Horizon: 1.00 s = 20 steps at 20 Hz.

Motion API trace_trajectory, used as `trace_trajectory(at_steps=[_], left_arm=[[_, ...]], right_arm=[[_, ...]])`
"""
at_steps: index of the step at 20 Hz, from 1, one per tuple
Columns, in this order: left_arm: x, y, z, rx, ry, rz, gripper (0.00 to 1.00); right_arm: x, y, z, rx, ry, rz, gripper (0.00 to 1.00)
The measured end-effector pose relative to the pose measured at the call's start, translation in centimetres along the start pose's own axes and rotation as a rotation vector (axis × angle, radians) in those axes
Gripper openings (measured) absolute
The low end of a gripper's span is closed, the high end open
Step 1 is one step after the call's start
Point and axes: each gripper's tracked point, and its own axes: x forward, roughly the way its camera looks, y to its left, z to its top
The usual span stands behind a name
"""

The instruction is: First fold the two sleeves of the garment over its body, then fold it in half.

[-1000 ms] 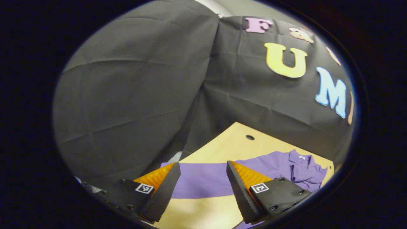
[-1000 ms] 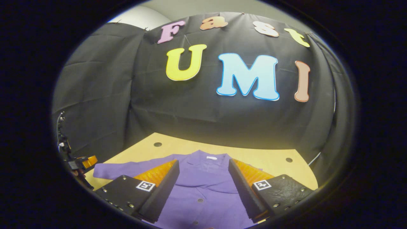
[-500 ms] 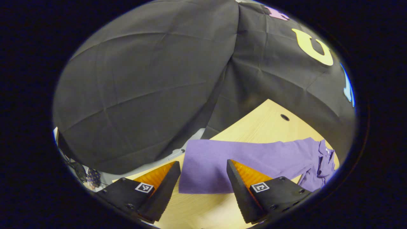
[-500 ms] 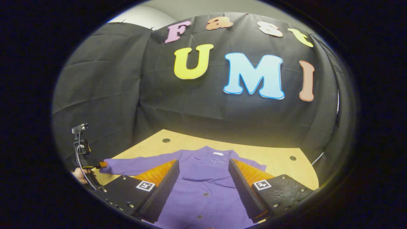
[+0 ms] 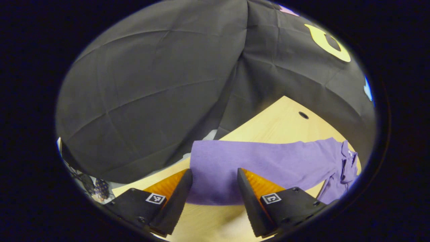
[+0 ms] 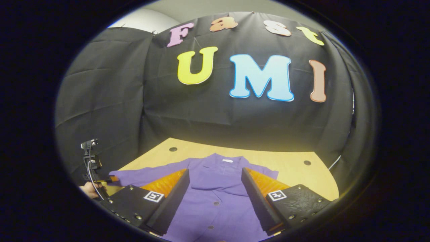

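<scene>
Nothing is folded yet, by the look of it: the purple shirt point(image 6: 215, 198) lies flat and face up on the pale wooden surface point(image 6: 295, 174), collar toward the booth's back wall, buttons running down the front. Over on the left, the left tool point(image 5: 211, 188) has its fingers spread apart, straddling the cuff end of the left sleeve point(image 5: 255, 161) without pinching it, so the cloth sits between them, slack and ungripped. That sleeve stretches straight out from the body, a long flat band with a squared-off end, soft knit by its matte, faintly ribbed face. The right tool point(image 6: 215, 198) hovers over the chest of the shirt, fingers wide apart, holding nothing. In the right gripper view you can also spot a hand point(image 6: 88, 190) at the far left edge, carrying the other tool near that cuff. So, my read: first sleeve about to be taken, second sleeve and the half fold all to come. The surface is smooth, light-grained, with small dark holes near its corners.
</scene>
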Motion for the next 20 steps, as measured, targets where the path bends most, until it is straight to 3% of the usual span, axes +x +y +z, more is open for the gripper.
trace_trajectory(at_steps=[3,5,7,8,12,16,20], left_arm=[[0.5,0.6,-0.6,0.022,0.002,0.042,0.73],[0.8,0.3,-0.8,0.032,0.001,0.036,0.51],[0.6,0.6,-1.3,0.059,0.005,0.043,0.51],[0.7,0.1,-1.1,0.057,-0.002,0.034,0.19],[0.7,-0.9,-0.9,0.064,-0.004,0.010,0.06],[-0.6,-2.6,-0.3,-0.034,-0.012,-0.054,0.06],[-3.6,-7.0,1.4,-0.061,-0.077,-0.146,0.06]], right_arm=[[-0.1,-0.4,-0.3,0.027,0.009,-0.005,0.96],[-0.2,-0.9,-0.6,0.036,0.013,-0.011,0.96],[-0.3,-1.5,-0.9,0.037,0.019,-0.021,0.96],[-0.4,-1.7,-1.2,0.040,0.023,-0.024,0.96],[-1.0,-2.9,-1.7,0.068,0.031,-0.038,0.96],[-2.1,-5.1,-1.9,0.087,0.026,-0.080,0.96],[-2.9,-7.3,-2.8,0.107,0.035,-0.123,0.96]])
